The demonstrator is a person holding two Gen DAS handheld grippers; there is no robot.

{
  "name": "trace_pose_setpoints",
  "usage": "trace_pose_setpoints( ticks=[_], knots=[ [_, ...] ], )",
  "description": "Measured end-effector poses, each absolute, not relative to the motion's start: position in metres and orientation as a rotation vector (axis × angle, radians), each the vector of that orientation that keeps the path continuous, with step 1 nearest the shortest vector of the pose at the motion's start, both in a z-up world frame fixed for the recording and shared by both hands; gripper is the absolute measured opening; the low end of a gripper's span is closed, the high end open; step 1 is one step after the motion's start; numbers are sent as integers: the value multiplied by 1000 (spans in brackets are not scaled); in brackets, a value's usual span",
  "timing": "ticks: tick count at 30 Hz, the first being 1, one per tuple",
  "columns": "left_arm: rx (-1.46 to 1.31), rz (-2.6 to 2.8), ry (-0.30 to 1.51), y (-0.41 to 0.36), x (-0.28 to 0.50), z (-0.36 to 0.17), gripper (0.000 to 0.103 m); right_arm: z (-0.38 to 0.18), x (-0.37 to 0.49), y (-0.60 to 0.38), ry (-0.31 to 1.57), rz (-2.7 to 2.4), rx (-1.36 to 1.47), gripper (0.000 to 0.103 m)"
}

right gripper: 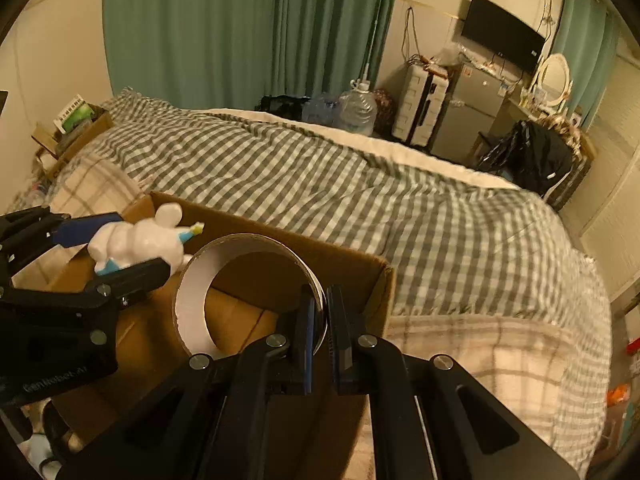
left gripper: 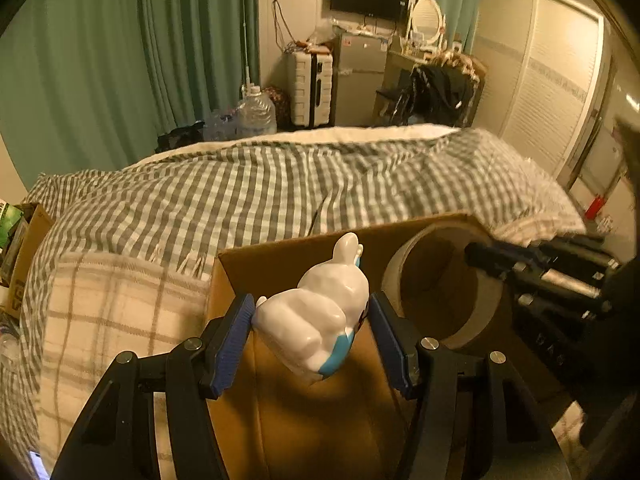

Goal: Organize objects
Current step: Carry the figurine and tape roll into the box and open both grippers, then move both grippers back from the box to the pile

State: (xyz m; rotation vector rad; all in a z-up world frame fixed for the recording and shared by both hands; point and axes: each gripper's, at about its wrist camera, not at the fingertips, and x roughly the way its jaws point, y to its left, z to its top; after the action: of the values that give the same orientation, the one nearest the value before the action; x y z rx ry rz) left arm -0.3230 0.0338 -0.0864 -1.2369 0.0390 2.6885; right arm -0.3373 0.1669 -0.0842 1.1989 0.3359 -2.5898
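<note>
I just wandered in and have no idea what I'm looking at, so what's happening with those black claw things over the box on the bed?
A person is tidying up with two hand-held grippers. The left gripper is clamped on a white toy figure with blue trim, held above the open cardboard box that sits on the checked bed cover. The right gripper pinches the wall of a wide cardboard ring, held at the box too. Neither item has been let go yet.

Checked duvet (left gripper: 304,184), green curtains (left gripper: 120,60), suitcase (left gripper: 310,86).
</note>
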Motion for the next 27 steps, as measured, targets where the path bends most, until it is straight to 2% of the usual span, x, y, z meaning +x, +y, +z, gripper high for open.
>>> trace_pose_setpoints(
  ticks=[1, 2, 3, 5, 11, 13, 15, 20, 22, 27],
  knots=[
    [-1224, 2689, 24, 32, -322, -84, 63, -83, -337, 168, 315, -2581, 1203, 7],
    [-1221, 2692, 21, 31, -322, -81, 67, -81, -336, 169, 290, -2570, 1212, 13],
    [-1218, 2701, 23, 30, -320, -79, 77, -79, -334, 170, 278, -2567, 1213, 28],
    [-1201, 2742, 19, 25, -313, -71, 87, -72, -328, 171, 267, -2573, 1202, 49],
    [-1179, 2792, -61, 11, -281, -32, 89, -21, -293, 188, 234, -2610, 1126, 54],
    [-1122, 2826, -27, 11, -262, -11, 95, 4, -275, 195, 248, -2655, 1075, 57],
    [-1066, 2853, 4, 9, -244, 5, 100, 35, -252, 202, 255, -2700, 999, 66],
    [-1000, 2882, 74, 7, -200, 33, 101, 84, -190, 214, 273, -2764, 903, 71],
    [-993, 2882, 79, 2, -184, 36, 101, 90, -170, 216, 274, -2776, 896, 74],
    [-1014, 2861, 124, -5, -136, 25, 102, 85, -115, 221, 254, -2778, 908, 75]
  ],
)
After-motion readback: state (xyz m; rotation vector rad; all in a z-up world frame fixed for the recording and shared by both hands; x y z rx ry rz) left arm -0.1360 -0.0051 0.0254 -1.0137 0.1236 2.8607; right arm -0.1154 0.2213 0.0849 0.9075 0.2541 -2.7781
